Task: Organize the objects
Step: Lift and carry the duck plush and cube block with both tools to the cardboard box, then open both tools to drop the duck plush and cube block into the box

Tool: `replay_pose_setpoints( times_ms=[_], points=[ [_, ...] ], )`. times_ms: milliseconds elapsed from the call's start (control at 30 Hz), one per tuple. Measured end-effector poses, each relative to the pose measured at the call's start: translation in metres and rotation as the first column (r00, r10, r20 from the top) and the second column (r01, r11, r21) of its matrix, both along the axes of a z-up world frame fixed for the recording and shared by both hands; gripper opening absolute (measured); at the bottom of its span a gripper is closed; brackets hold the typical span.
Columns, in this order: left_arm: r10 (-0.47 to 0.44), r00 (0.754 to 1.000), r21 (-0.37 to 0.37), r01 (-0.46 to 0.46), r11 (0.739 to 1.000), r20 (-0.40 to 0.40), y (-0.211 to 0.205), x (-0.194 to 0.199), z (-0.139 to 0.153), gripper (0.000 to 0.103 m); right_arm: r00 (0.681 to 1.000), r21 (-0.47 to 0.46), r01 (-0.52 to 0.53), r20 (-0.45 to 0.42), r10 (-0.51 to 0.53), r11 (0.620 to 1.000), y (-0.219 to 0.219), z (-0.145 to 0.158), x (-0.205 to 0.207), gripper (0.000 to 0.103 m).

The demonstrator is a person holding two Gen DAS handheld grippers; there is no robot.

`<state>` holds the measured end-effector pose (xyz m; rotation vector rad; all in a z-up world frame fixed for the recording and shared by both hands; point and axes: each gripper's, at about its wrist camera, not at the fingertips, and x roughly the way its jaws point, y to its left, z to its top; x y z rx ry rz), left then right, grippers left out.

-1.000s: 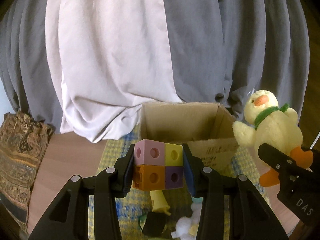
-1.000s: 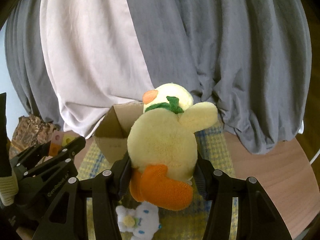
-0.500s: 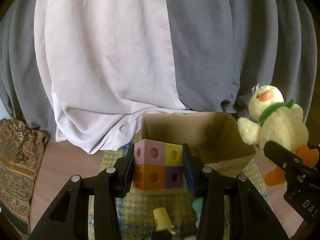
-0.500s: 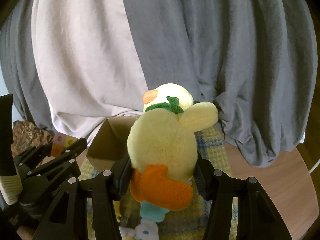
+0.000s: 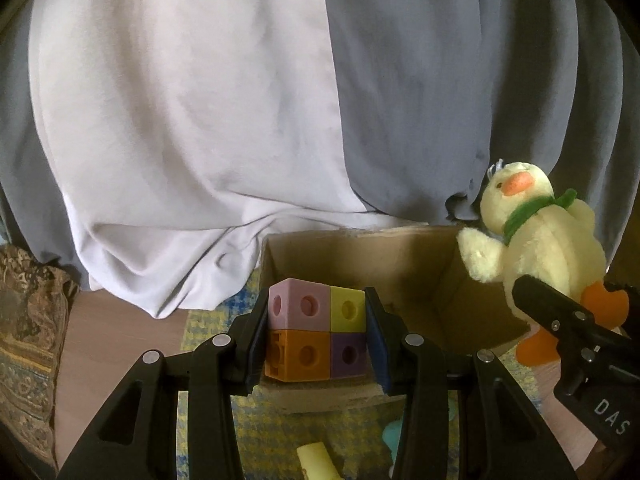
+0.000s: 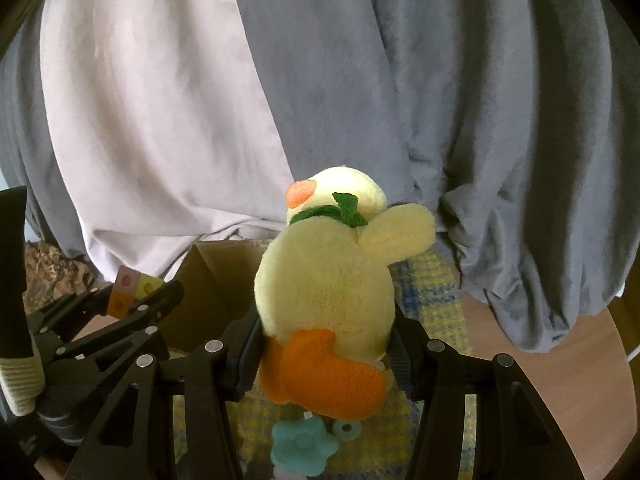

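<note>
My left gripper (image 5: 316,340) is shut on a block of pink, yellow, orange and purple cubes (image 5: 316,332), held in the air at the near rim of an open cardboard box (image 5: 400,264). The right gripper (image 6: 324,348) is shut on a yellow plush duck (image 6: 328,288) with orange feet and a green scarf. In the left wrist view the duck (image 5: 540,240) hangs by the box's right wall. From the right wrist the box (image 6: 216,280) shows left of the duck, and the left gripper (image 6: 132,300) carries the cube block (image 6: 128,292) beside it.
The box stands on a yellow and blue woven mat (image 6: 428,292) on a wooden table (image 6: 560,380). Grey and white cloth (image 5: 200,120) hangs behind. A teal flower toy (image 6: 300,444) and a pale yellow piece (image 5: 316,460) lie on the mat. A patterned cushion (image 5: 24,340) sits left.
Both grippers have moved toward the box, which now looks larger and closer. The cube block and the duck stay gripped. The white plush and other mat toys have slid out at the bottom.
</note>
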<state>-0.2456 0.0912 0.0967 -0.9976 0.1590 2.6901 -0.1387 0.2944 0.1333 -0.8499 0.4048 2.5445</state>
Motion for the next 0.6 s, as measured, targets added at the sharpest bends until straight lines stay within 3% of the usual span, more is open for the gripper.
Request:
replay_pose_setpoints(
  times_ms=[367, 433, 467, 533, 600],
  points=[
    [-0.010, 0.999, -0.012, 0.011, 1.000, 0.042, 0.007, -0.014, -0.005, 0.043, 0.999, -0.032, -0.012, 0.036, 0.013, 0.999, 0.012, -0.008, -0.018, 0.060],
    [-0.009, 0.999, -0.018, 0.009, 1.000, 0.047, 0.008, -0.013, -0.006, 0.059, 0.999, -0.033, -0.005, 0.037, 0.006, 0.999, 0.014, -0.008, -0.018, 0.071],
    [-0.001, 0.999, -0.022, 0.002, 1.000, 0.041, 0.007, -0.012, -0.006, 0.073, 0.999, -0.034, 0.006, 0.035, -0.004, 0.999, 0.016, -0.008, -0.017, 0.074],
    [0.020, 0.999, -0.022, -0.019, 1.000, 0.031, 0.004, -0.011, -0.004, 0.081, 0.999, -0.040, 0.030, 0.026, -0.029, 0.999, 0.019, -0.006, -0.011, 0.086],
    [0.024, 0.999, -0.014, -0.023, 1.000, 0.044, 0.002, -0.011, -0.004, 0.089, 0.999, -0.056, 0.043, 0.016, -0.042, 0.997, 0.022, -0.004, -0.006, 0.089]
  ],
)
